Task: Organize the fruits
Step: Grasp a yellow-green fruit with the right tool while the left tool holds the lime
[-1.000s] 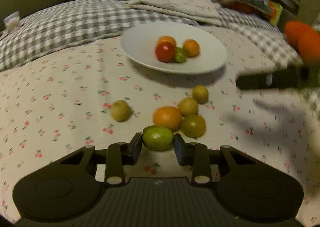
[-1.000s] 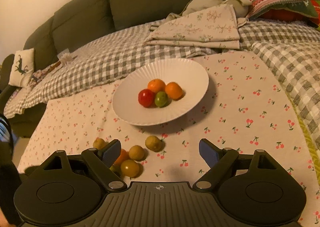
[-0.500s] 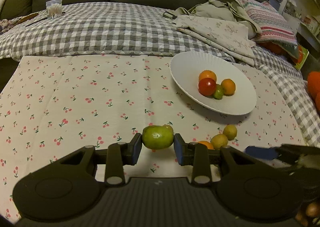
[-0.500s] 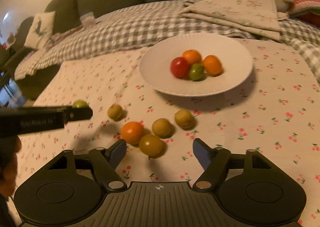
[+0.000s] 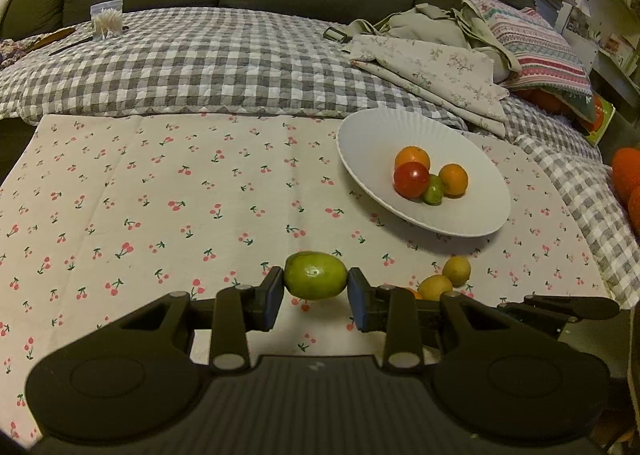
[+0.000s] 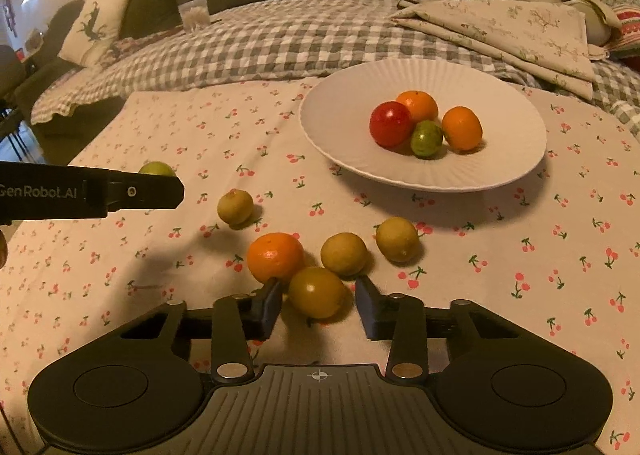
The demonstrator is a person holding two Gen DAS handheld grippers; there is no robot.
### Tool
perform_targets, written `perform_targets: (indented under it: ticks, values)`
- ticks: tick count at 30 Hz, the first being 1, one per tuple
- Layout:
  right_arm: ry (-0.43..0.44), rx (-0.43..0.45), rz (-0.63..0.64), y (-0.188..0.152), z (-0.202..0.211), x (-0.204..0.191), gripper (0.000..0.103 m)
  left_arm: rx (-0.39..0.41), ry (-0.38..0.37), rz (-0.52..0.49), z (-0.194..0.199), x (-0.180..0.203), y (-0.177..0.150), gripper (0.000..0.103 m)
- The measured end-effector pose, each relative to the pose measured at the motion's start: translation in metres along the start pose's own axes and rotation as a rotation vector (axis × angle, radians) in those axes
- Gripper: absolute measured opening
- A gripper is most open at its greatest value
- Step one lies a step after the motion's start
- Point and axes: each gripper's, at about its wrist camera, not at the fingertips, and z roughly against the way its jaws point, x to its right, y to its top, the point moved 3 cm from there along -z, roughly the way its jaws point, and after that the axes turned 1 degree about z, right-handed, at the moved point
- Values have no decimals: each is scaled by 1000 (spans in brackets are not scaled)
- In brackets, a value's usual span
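Note:
My left gripper [image 5: 316, 289] is shut on a green lime [image 5: 315, 275] and holds it above the cherry-print cloth. In the right wrist view its black finger [image 6: 120, 191] reaches in from the left. My right gripper [image 6: 318, 295] sits low over the loose fruit, jaws closing around a yellow-green fruit [image 6: 316, 291]. The left pad is at its skin and a thin gap shows on the right. An orange [image 6: 275, 257] and three yellowish fruits [image 6: 343, 253] lie beside it. The white plate [image 6: 340, 127] holds a red tomato [image 6: 390, 123], two oranges and a small green fruit.
A grey checked blanket [image 5: 208, 63] covers the sofa behind the cloth. Folded floral linen [image 6: 500, 27] and a striped pillow [image 5: 536, 43] lie at the back right. A clear tub [image 5: 106, 19] stands at the back left. An orange sleeve [image 5: 628, 179] is at the right edge.
My right gripper dropped toward the loose fruit and its jaws narrowed from wide to close around the yellow-green one. My left gripper rose and drew away with the lime, then held still.

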Motion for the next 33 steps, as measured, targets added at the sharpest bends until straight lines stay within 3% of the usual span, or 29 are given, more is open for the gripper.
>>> perform_targets:
  ticks: [2,13,33]
  values:
    - [-2,-3,10,0,0,-1,29,-1,2,-4,0,1,0,33]
    - [-18,-8,-12,4,11,4,28,12,-2,-1,0,1,1,33]
    - [-34,95,-93,22,52,26,28,57,-17,-69,-3,19,10,33]
